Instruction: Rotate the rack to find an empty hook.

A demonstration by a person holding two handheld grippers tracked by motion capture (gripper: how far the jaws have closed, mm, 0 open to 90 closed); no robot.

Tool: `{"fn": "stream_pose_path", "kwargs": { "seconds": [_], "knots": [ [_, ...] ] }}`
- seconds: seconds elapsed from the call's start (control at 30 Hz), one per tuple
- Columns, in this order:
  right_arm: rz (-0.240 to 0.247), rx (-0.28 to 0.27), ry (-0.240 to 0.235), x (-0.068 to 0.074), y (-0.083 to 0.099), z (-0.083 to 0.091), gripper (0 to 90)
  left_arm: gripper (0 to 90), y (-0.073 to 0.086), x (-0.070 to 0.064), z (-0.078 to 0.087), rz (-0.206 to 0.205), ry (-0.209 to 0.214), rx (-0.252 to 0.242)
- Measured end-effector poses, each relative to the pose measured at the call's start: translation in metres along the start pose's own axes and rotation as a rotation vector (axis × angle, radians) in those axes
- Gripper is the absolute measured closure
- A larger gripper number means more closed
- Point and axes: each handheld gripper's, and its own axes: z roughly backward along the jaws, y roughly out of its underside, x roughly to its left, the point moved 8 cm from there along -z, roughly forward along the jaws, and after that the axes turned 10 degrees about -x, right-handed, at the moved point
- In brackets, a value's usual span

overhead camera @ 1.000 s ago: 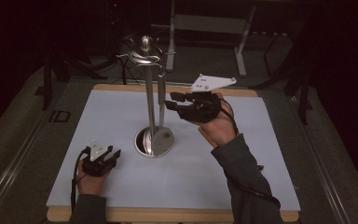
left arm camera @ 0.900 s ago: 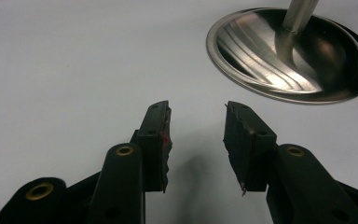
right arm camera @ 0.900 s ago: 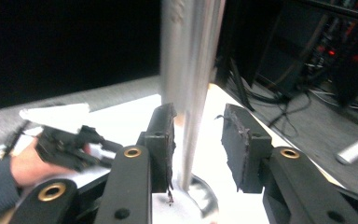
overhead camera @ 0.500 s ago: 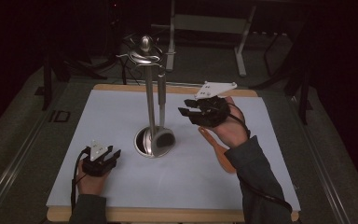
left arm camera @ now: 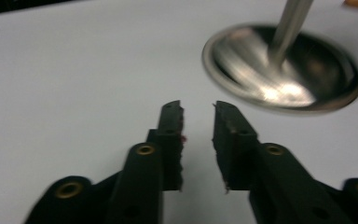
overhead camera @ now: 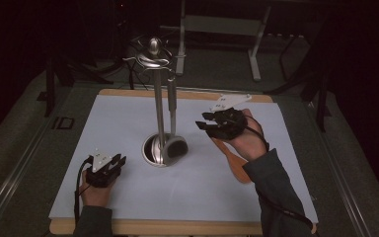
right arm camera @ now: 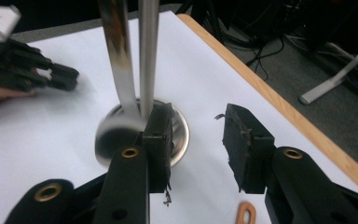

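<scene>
At centre frame in the high view, a tall silver metal utensil stand holds a hanging steel ladle over its round base. The right gripper, jaws wide and empty, hovers right of it above a wooden spatula. The left gripper, jaws narrowly parted and empty, rests lower left.

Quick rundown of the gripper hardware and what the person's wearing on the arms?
Both the left gripper and the right gripper are black, two-jawed, with brass-coloured rivets at the joints and worn, frayed pads. Each carries a pale grey three-cornered plate on top and trails a black cable. The person wears dark grey-green long sleeves.
</scene>
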Motion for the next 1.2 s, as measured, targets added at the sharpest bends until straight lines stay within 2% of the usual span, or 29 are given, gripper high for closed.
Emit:
{"fn": "stream_pose_path", "kwargs": {
  "seconds": [0.03,0.13,0.33,0.37,0.4,0.63,0.67,0.7,0.9,0.97,1.0,1.2],
  "knots": [
    [-0.019,0.004,0.009,-0.002,0.008,0.001,61.7,83.8,-0.007,-0.003,0.003,0.001,0.004,-0.030],
    [-0.043,0.009,0.023,-0.006,0.020,0.004,60.7,89.5,-0.031,-0.014,0.014,0.003,0.024,-0.126],
    [-0.079,0.018,0.068,-0.010,0.044,0.009,59.5,89.8,-0.077,-0.033,0.031,0.015,0.057,-0.284],
    [-0.079,0.018,0.068,-0.010,0.044,0.009,59.5,89.8,-0.077,-0.033,0.031,0.015,0.057,-0.284],
    [-0.081,0.039,0.093,-0.011,0.057,0.009,58.8,89.8,-0.095,-0.039,0.034,0.017,0.068,-0.329],
    [-0.085,0.080,0.132,-0.009,0.085,0.012,57.6,89.8,-0.138,-0.054,0.036,0.007,0.100,-0.424],
    [-0.092,0.088,0.139,-0.009,0.090,0.013,57.4,89.8,-0.138,-0.054,0.036,0.007,0.100,-0.424],
    [-0.092,0.088,0.141,-0.010,0.093,0.014,57.3,89.8,-0.148,-0.057,0.037,-0.001,0.103,-0.445],
    [-0.144,0.111,0.174,-0.012,0.121,0.021,56.8,89.8,-0.175,-0.068,0.040,0.000,0.124,-0.508],
    [-0.158,0.118,0.184,-0.013,0.131,0.023,56.5,89.8,-0.178,-0.069,0.041,0.000,0.125,-0.517],
    [-0.174,0.120,0.189,-0.013,0.137,0.025,56.4,89.8,-0.188,-0.071,0.043,0.006,0.132,-0.540],
    [-0.235,0.113,0.208,-0.015,0.161,0.032,56.0,89.8,-0.212,-0.081,0.047,0.005,0.150,-0.594]
  ]
}}
